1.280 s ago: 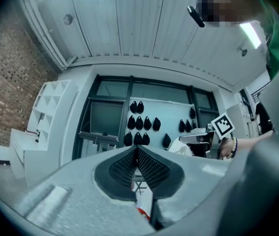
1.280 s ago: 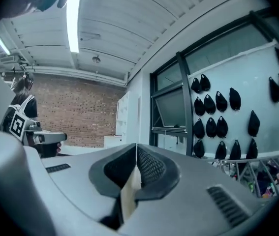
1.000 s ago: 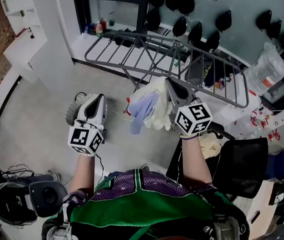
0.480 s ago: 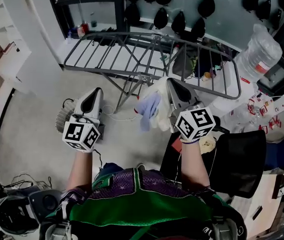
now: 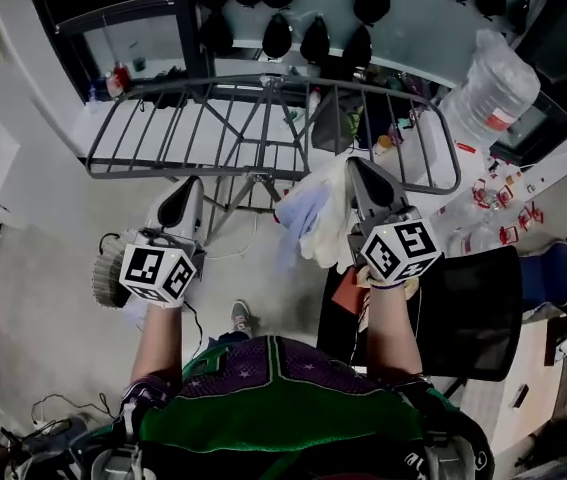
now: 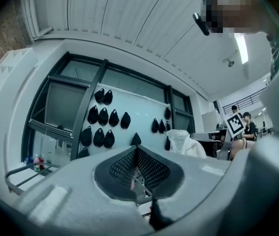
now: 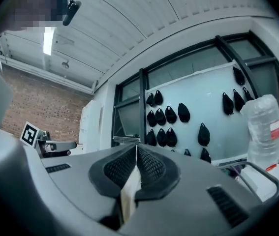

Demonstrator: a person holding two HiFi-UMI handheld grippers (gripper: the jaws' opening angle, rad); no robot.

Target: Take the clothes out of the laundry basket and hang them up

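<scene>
My right gripper (image 5: 359, 174) is shut on a bundle of white and lavender clothes (image 5: 311, 218) that hangs to its left, just in front of the grey wire drying rack (image 5: 263, 84). In the right gripper view a strip of cream cloth (image 7: 128, 198) is pinched between the closed pads of the right gripper (image 7: 136, 152). My left gripper (image 5: 189, 190) is shut with nothing in it, level with the right one and close to the rack's near rail. From the left gripper (image 6: 136, 155) the white bundle (image 6: 183, 142) shows off to the right. No laundry basket is clearly in view.
A black seat or bin (image 5: 475, 310) stands at the right behind my right arm. A large water bottle (image 5: 489, 80) sits past the rack's right end. A small fan (image 5: 106, 280) lies on the floor at the left. Black caps (image 5: 313, 38) hang on the wall beyond.
Both grippers and the held clothes have come closer to the drying rack, which now sits lower and nearer in the head view. Both grippers stay shut.
</scene>
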